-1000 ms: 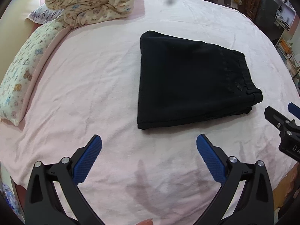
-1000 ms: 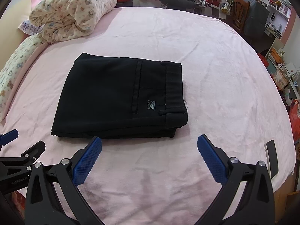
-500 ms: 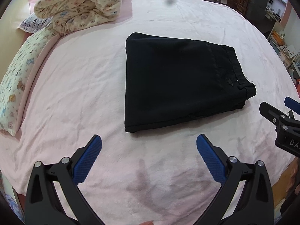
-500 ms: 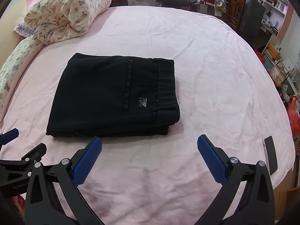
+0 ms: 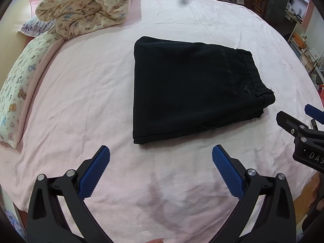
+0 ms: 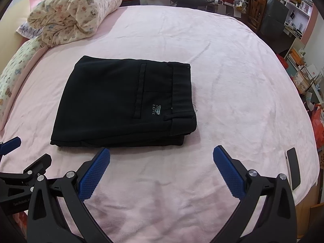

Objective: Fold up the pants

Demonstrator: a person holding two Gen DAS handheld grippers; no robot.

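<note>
Black pants [image 5: 188, 89] lie folded into a flat stacked rectangle on the pink bed, waistband to the right; they also show in the right wrist view [image 6: 125, 105], with a back pocket and small triangular logo [image 6: 156, 109] on top. My left gripper [image 5: 161, 158] is open and empty, just in front of the pants' near edge. My right gripper [image 6: 161, 158] is open and empty, also in front of the near edge. Part of the right gripper shows at the right of the left wrist view [image 5: 299, 125].
The pink bedspread [image 6: 232, 77] covers the bed. A rolled floral duvet [image 6: 75, 12] and a floral pillow [image 5: 18, 85] lie at the far left. A dark phone [image 6: 292, 168] lies near the bed's right edge. A chair and cluttered shelves [image 6: 283, 14] stand beyond.
Both grippers have drawn back and lifted slightly from the pants, which sit a little farther off and more central in the views. Both stay open. The pants have not moved.
</note>
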